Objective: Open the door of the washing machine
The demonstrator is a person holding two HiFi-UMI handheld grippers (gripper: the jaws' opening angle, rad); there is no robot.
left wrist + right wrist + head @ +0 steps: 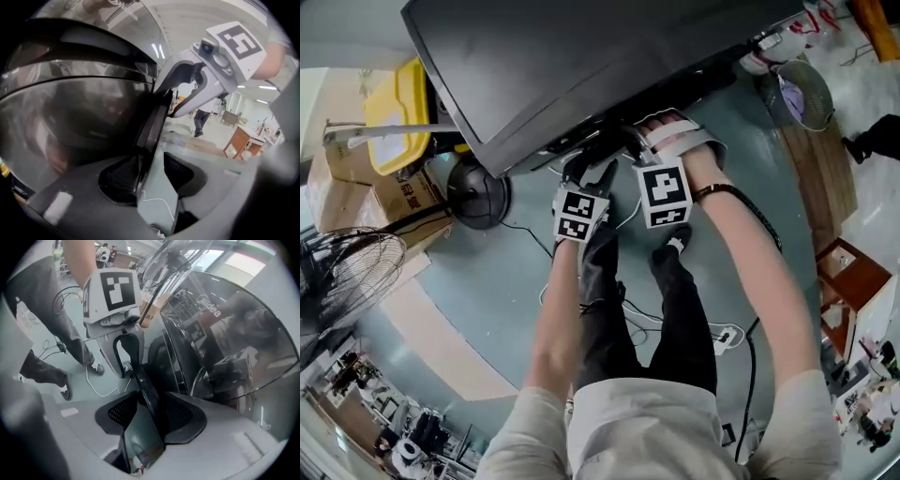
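The left gripper [151,168] and the right gripper [152,411] are each straddling the thin black edge [146,389] of the washing machine door [581,66], with their jaws standing apart and the mesh-textured dark pads not clamping it. The door, a glossy, curved, dark-tinted panel, is spreading just ahead of both grippers. Past its edge, smooth teal floor [487,309] is lying open, with a white cable [97,392] trailing across it.

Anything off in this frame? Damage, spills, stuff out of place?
Nothing spilled or broken. One oddity: loose cables and a power strip lie by the person's feet, a likely trip risk. The left gripper and right gripper both straddle the edge of the washer door with jaws apart, not clamped.
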